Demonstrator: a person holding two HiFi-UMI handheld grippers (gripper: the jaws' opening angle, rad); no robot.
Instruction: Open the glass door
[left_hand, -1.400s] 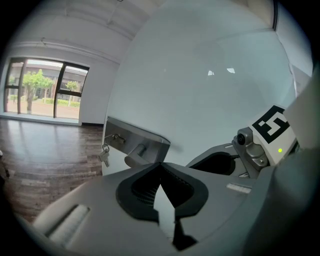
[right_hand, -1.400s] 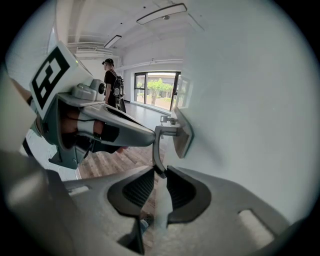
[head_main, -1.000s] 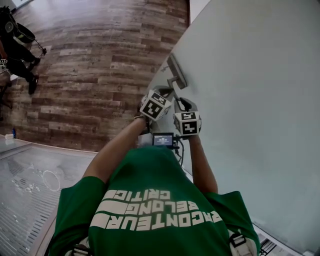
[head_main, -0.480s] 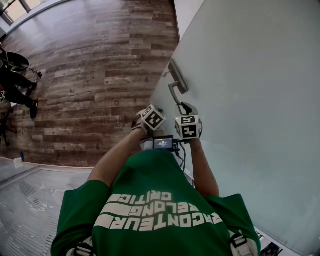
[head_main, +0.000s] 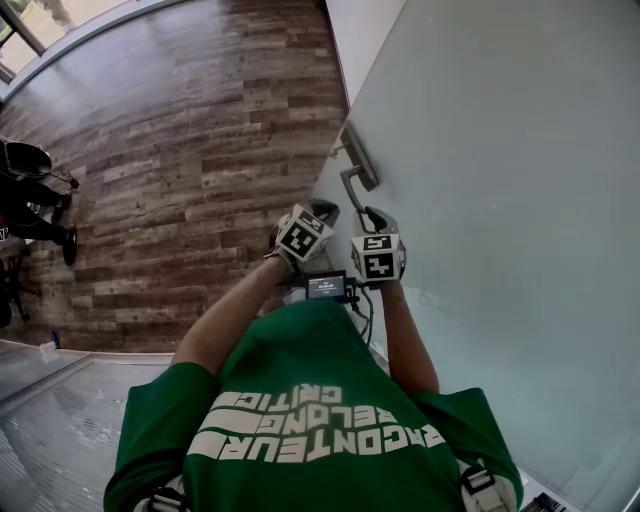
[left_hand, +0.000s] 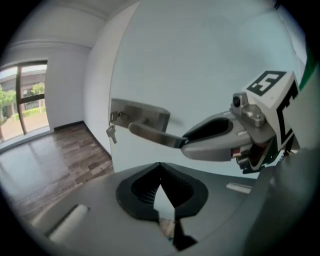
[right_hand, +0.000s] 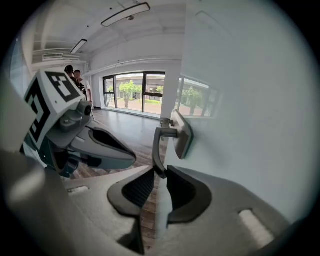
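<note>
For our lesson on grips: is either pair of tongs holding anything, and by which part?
The right tongs grip the handle at its free end; the left tongs are shut and hold nothing.

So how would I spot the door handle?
Look at the big pale glass door. Near its edge sits a metal plate, and the door handle is the grey lever sticking out of it. Unlike the little key dangling beside it, it is a long bar, pinched at its end by the right gripper.
</note>
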